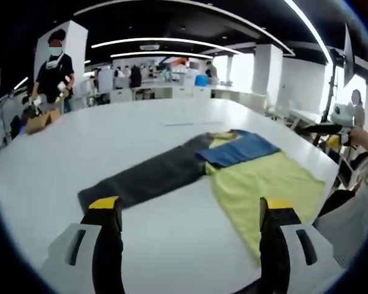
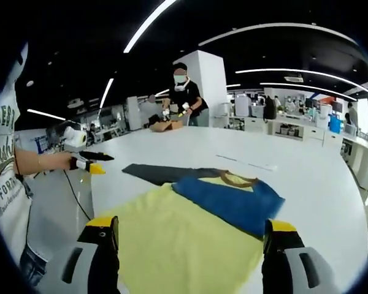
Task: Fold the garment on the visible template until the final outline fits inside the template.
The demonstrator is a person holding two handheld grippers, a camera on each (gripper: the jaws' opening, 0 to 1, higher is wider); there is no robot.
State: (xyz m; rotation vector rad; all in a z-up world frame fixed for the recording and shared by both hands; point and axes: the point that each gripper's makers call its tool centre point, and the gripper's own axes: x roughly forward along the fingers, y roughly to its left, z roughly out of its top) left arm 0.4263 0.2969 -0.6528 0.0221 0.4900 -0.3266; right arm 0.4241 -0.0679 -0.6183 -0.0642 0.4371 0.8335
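Now both tools are hanging released over the white tabletop (image 1: 172,245).
Left tool (image 1: 190,211) and right tool (image 2: 190,236) are gaping with nothing between the jaws; just ahead of each, the yellow, blue and grey garment (image 2: 190,239) is lying flat, one grey sleeve (image 1: 147,177) stretching away.

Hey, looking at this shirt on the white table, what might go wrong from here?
1. The garment lies close to the table edge nearest the person; a pull that way might drag the yellow part off.
2. Both pairs of tongs, left and right, are open and hold nothing, so a shallow pinch may grab only one layer.
3. The gray sleeve stretches far out and may stay outside the final outline.
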